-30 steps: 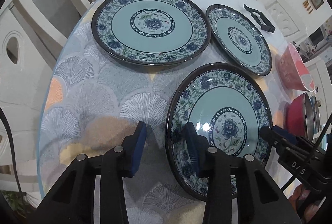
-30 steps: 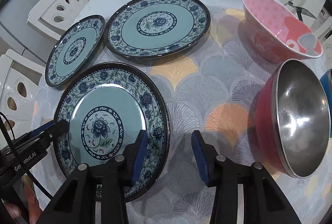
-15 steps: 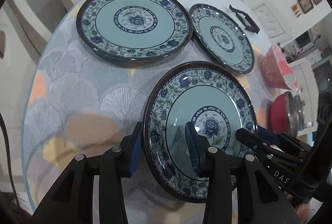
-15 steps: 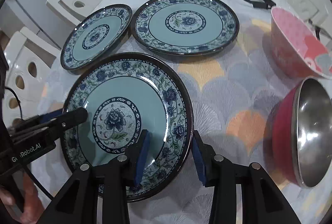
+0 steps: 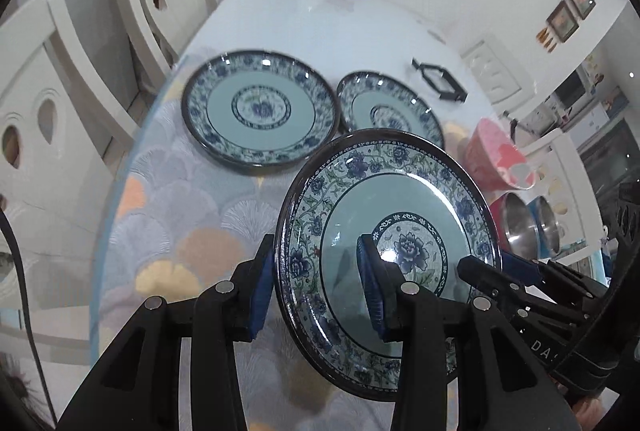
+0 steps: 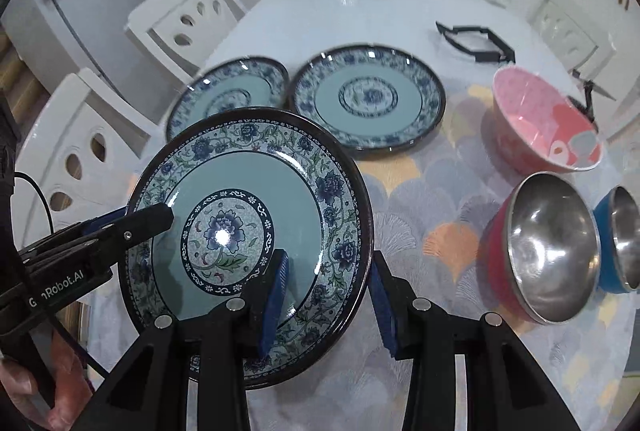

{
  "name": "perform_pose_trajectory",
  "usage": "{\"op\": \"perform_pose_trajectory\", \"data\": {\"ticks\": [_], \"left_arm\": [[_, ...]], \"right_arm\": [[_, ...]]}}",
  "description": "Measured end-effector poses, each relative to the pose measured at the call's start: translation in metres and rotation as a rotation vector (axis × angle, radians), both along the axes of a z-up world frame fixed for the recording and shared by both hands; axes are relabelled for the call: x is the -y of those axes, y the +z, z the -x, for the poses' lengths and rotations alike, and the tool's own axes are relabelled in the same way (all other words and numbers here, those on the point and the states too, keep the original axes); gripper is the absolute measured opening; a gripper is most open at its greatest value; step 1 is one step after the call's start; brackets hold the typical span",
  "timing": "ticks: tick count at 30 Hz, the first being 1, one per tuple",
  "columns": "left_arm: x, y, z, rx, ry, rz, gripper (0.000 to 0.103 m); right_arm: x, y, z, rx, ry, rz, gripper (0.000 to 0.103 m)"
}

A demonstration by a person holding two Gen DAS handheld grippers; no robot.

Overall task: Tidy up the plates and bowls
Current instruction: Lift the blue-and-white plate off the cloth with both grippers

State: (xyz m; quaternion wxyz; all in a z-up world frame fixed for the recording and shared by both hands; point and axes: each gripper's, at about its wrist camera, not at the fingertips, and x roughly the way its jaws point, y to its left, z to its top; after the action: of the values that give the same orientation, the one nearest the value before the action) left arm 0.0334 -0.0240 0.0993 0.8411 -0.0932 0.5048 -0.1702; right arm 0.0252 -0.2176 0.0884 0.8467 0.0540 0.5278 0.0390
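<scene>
White dining table [image 5: 320,19] w/ a fan-print cloth [image 5: 180,199] over its near end, white chairs along the left edge, vase at the far end.

Left wrist view: left gripper [image 5: 316,285] is clamped on the near-left rim of the held plate [image 5: 384,199], one pad under it, one on top. Plate is off the cloth, tilted. Right gripper [image 5: 480,273] pinches the opposite rim. Big plate [image 5: 260,111] and small plate [image 5: 384,107] lie flat mid-table, touching. Pink bowl [image 5: 496,159] near the right edge.

Right wrist view: right gripper [image 6: 328,291] grips the plate's [image 6: 248,199] near-right rim; left gripper [image 6: 152,219] holds the left rim. Pink bowl [image 6: 540,119], red bowl [image 6: 536,247] and blue bowl [image 6: 616,239] sit by the right edge. Black stand [image 6: 476,43] lies on bare table past the cloth.
</scene>
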Motion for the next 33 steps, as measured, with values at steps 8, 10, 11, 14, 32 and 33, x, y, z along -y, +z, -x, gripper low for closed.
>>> {"op": "perform_pose_trajectory", "data": {"ticks": [8, 10, 11, 14, 32, 33], "left_arm": [[-0.016, 0.016, 0.03, 0.032, -0.004, 0.015, 0.036], [-0.019, 0.015, 0.039, 0.036, -0.013, -0.002, 0.036], [-0.02, 0.013, 0.043, 0.037, -0.018, -0.019, 0.036], [-0.026, 0.005, 0.054, 0.029, -0.027, -0.049, 0.036], [-0.041, -0.058, 0.077, -0.058, -0.06, -0.139, 0.036], [-0.041, -0.061, 0.077, -0.061, -0.059, -0.141, 0.036]], "right_arm": [[-0.016, 0.022, 0.036, 0.037, -0.009, -0.011, 0.04], [-0.022, 0.02, 0.045, 0.031, -0.003, -0.002, 0.04], [-0.025, 0.017, 0.05, 0.026, 0.002, 0.003, 0.04], [-0.032, 0.006, 0.061, -0.004, 0.014, -0.005, 0.04], [-0.064, -0.069, 0.094, -0.158, 0.056, 0.017, 0.04], [-0.064, -0.071, 0.094, -0.165, 0.054, 0.015, 0.04]]}}
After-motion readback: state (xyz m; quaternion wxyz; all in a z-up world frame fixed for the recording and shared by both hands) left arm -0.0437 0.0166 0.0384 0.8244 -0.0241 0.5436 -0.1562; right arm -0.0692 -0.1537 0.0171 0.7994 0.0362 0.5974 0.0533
